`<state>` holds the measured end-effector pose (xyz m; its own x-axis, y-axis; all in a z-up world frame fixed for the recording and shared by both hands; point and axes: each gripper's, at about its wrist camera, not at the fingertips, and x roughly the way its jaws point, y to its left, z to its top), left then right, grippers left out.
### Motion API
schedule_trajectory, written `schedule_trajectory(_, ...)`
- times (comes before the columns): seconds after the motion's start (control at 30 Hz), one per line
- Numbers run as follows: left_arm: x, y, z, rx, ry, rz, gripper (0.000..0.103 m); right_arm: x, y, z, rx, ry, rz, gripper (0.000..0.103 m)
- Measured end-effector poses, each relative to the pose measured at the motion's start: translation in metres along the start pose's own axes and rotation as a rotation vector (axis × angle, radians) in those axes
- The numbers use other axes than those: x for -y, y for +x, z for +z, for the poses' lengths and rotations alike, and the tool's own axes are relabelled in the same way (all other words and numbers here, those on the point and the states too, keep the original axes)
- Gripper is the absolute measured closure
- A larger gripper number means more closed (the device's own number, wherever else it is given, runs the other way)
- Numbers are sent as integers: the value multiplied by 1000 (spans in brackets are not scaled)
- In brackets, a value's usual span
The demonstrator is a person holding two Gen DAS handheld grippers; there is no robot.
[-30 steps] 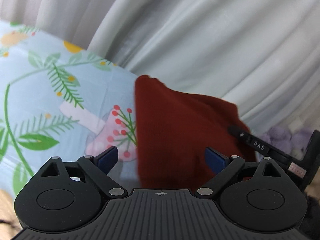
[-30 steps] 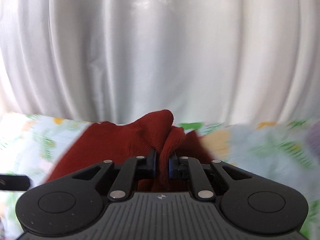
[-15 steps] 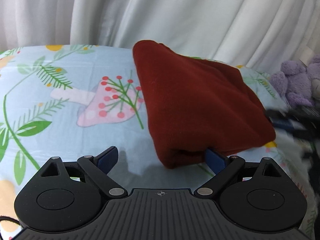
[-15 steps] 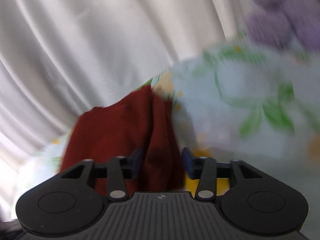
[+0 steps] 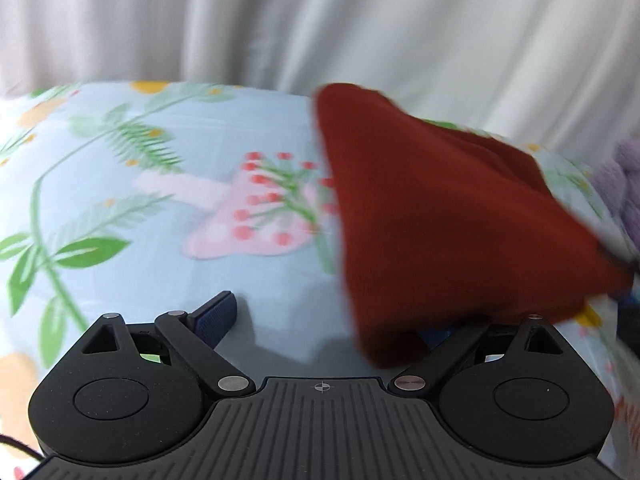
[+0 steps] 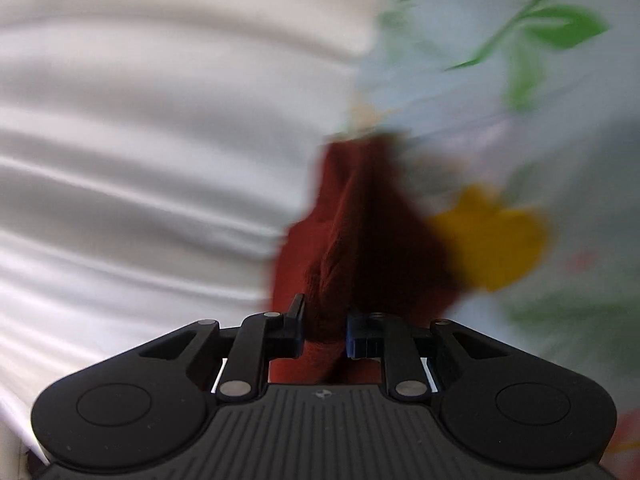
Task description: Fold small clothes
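The right gripper is clamping a bunched edge of the one red garment, holding it up off the sheet. The left gripper is standing with its jaws wide apart, the garment's lower corner draping over its right finger, ungripped. The garment is hanging over the sheet's far right part, near the curtain. Folding appears to be midway: the cloth looks doubled, not yet laid flat. Count: one garment, two grippers, one purple plush toy.
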<state>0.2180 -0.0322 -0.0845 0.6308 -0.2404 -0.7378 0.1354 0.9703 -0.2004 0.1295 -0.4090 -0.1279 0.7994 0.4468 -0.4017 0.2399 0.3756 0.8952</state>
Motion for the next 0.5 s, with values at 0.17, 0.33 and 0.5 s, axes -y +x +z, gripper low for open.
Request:
schedule_trajectory(0.17, -12, -8, 3, -54, -40, -52, 6, -12, 11, -2, -20, -170, -149, 85)
schedule_trajectory(0.33, -44, -34, 8, -92, -184, -109, 7, -40, -1, 7, 92, -398, -413, 80)
schedule_trajectory(0.5, -51, -37, 34, -8, -238, -51, 6, -64, -2, 18, 90, -469, -295, 80)
